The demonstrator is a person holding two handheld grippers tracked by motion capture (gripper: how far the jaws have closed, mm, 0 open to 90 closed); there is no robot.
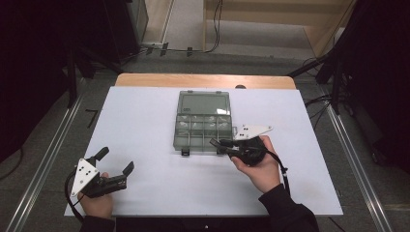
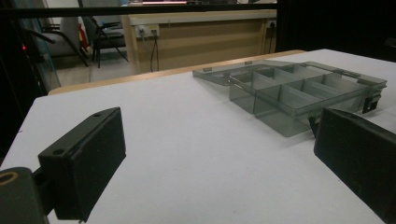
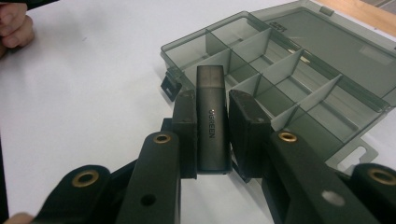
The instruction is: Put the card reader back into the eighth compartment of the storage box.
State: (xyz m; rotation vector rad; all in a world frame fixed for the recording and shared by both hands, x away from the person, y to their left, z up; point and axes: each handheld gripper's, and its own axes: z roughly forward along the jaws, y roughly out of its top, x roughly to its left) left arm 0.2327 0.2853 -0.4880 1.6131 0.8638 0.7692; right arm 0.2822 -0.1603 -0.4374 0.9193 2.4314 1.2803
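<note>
Table white, bare at near-left corner; organizer box mid-table toward far edge, lid laid open for loading; right gripper clenched on grey adapter, poised at box's near-right corner, likely bound for compartment; left gripper released, parked near-left, idle.

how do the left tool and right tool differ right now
The left tool is open with nothing between its jaws; the right tool is shut on a dark grey adapter. The left tool sits near the table's front left corner, well away from the compartment box; the right tool is at the box's front edge. Both are black, hand-held, with a grey plate on top.
</note>
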